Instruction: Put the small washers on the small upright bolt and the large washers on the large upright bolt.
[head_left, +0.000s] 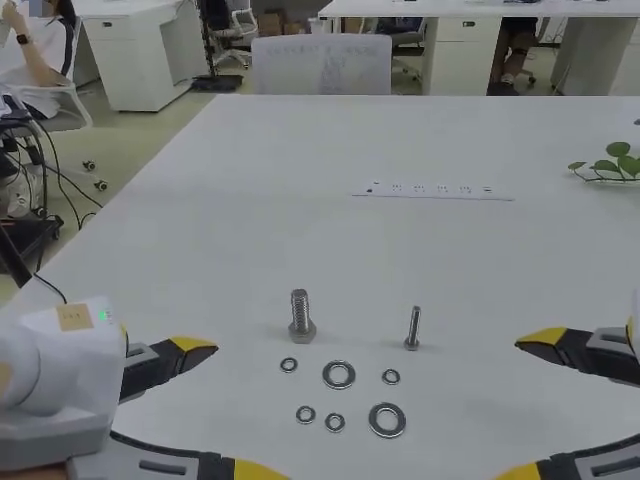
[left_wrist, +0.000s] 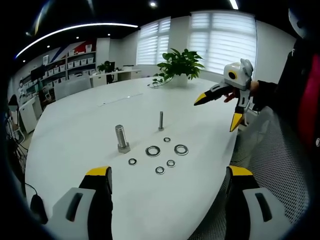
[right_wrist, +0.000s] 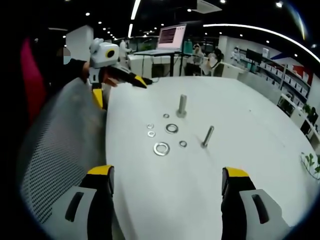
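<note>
washers (head_left: 328, 376) | six silver rings, flat | left hand-held gripper (left_wrist: 169, 171) wide | right hand-held gripper (right_wrist: 168, 171) wide

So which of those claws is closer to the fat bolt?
Left. The left gripper sits to the left of the large bolt, slightly nearer the person; the right gripper is farther off, past the small bolt.

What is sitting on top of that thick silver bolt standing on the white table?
Nothing: the thick silver bolt has a bare threaded shaft. Six silver washers lie flat on the white table nearby. The bolt's underside is hidden.
</note>
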